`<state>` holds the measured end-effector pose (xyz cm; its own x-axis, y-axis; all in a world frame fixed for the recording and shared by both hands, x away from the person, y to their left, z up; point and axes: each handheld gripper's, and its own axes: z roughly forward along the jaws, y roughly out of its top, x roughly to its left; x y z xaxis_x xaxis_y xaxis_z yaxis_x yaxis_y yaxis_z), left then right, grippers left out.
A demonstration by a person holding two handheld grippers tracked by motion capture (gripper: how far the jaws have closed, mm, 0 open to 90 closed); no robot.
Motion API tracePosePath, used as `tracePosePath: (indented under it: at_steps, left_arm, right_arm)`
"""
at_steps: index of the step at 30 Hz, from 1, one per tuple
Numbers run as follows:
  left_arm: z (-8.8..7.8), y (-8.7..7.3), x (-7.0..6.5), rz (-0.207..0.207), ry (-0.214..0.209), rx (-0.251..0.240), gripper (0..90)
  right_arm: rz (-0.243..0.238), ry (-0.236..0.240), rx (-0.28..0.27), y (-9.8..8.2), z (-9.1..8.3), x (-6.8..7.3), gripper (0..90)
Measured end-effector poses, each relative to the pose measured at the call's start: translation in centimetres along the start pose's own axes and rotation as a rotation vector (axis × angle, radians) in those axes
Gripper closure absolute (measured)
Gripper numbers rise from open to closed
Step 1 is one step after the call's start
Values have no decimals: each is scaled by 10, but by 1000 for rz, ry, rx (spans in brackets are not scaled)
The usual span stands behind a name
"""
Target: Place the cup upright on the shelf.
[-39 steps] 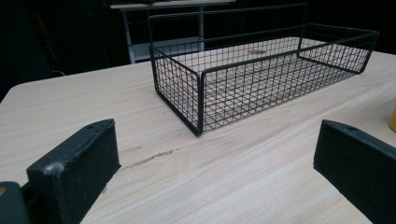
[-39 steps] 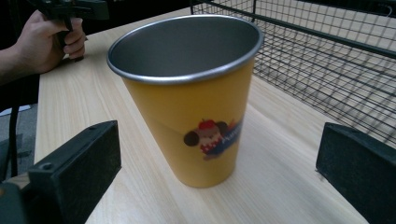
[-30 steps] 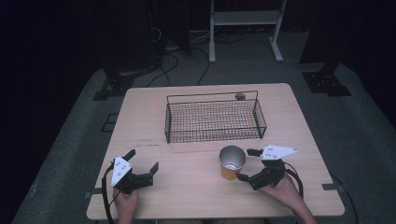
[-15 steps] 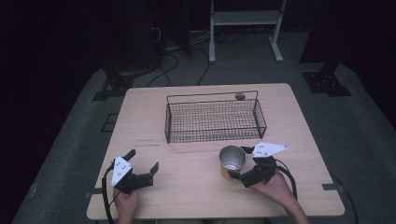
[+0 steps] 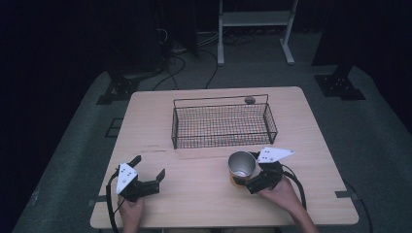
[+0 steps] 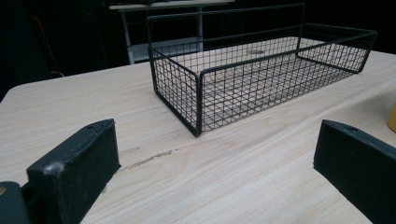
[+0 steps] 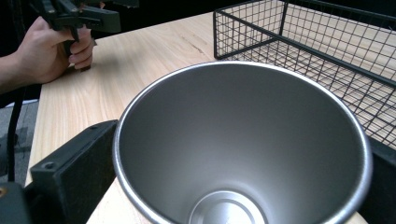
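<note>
Two risks stand out: the right gripper [image 5: 247, 180], jaws spread around the upright silver steel cup with yellow outside [image 5: 242, 167] near the table's [image 5: 204, 204] front edge, could tip it if closing off-centre, or knock the black wire basket [image 5: 222, 124]. Contact is unclear. The left gripper [image 5: 145, 172] rests wide open, holding nothing.

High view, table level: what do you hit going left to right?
Left gripper → cup → right gripper. The basket sits farther back and spans the middle, so it is left out of the order.
</note>
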<state>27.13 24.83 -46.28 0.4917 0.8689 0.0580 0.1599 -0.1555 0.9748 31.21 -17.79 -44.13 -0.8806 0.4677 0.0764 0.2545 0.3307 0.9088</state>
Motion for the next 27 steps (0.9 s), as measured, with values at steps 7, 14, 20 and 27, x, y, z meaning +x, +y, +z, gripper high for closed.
tracePosePath:
  at_steps: [7,14,20,27]
  left_arm:
    - [0,0,0,-1,0,1,0]
    - [0,0,0,-2,-1,-3,0]
    - [0,0,0,-2,-1,-2,0]
    - [0,0,0,-1,2,-2,0]
  right_arm:
    - [5,-8,1,2,-1,-2,49]
    - [4,-6,6,4,1,-3,80]
    - [-8,-11,10,6,1,-2,83]
    - [8,4,-20,11,-6,-4,86]
